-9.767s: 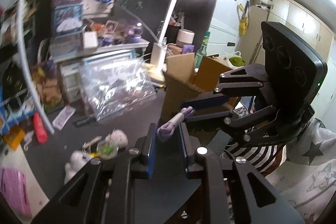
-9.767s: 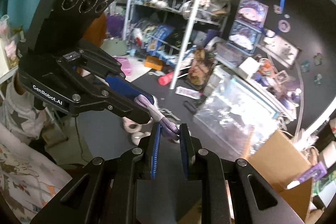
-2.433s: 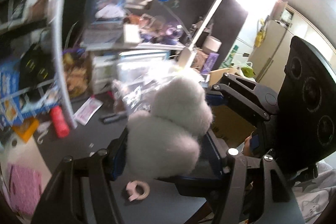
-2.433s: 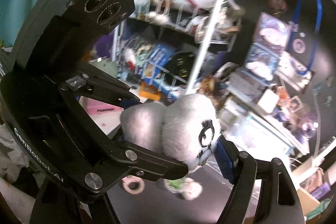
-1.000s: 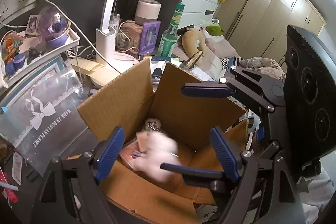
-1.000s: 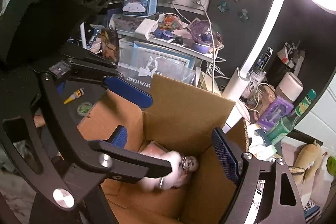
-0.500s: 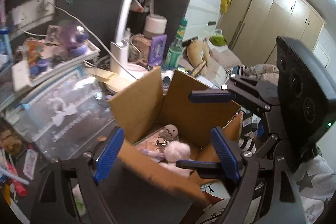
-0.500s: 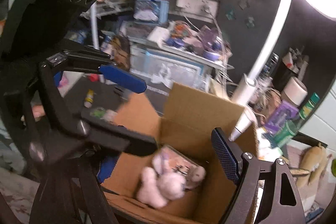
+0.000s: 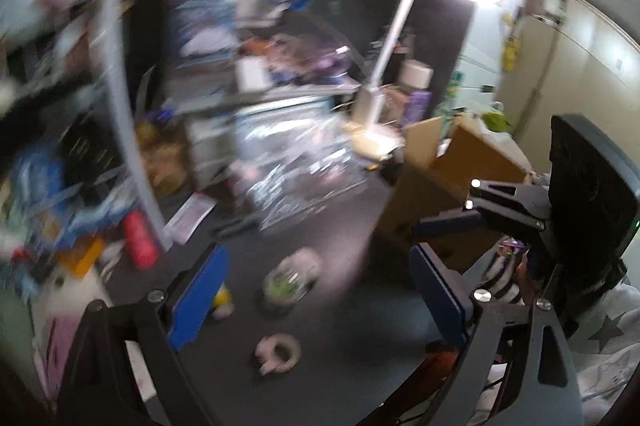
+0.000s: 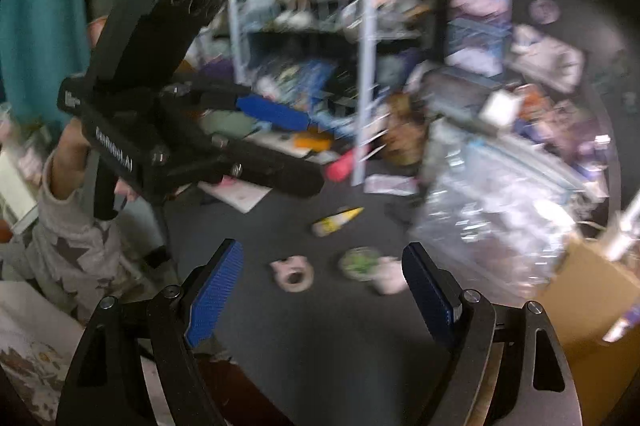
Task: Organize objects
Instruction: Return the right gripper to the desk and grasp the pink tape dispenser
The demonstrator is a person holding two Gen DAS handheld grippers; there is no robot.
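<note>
Both views are motion-blurred. My left gripper (image 9: 316, 290) is open and empty above the dark table (image 9: 340, 330). My right gripper (image 10: 320, 286) is open and empty too; it shows at the right of the left wrist view (image 9: 448, 226). On the table lie a small white ring-shaped toy (image 9: 278, 352) (image 10: 292, 274), a round green-and-white item (image 9: 290, 278) (image 10: 362, 262) and a small yellow-tipped tube (image 10: 334, 222). The open cardboard box (image 9: 444, 182) (image 10: 592, 310) stands at the right.
A clear plastic bag (image 9: 304, 170) (image 10: 488, 222) lies behind the loose items. A white wire rack (image 10: 364, 74) full of clutter stands at the left, with a red cylinder (image 9: 138, 240) by its leg. A lit desk lamp (image 9: 384, 66) stands behind the box.
Both grippers have swung away from over the cardboard box, where the plush toy was let go, and now face the table's loose items. Both stay open.
</note>
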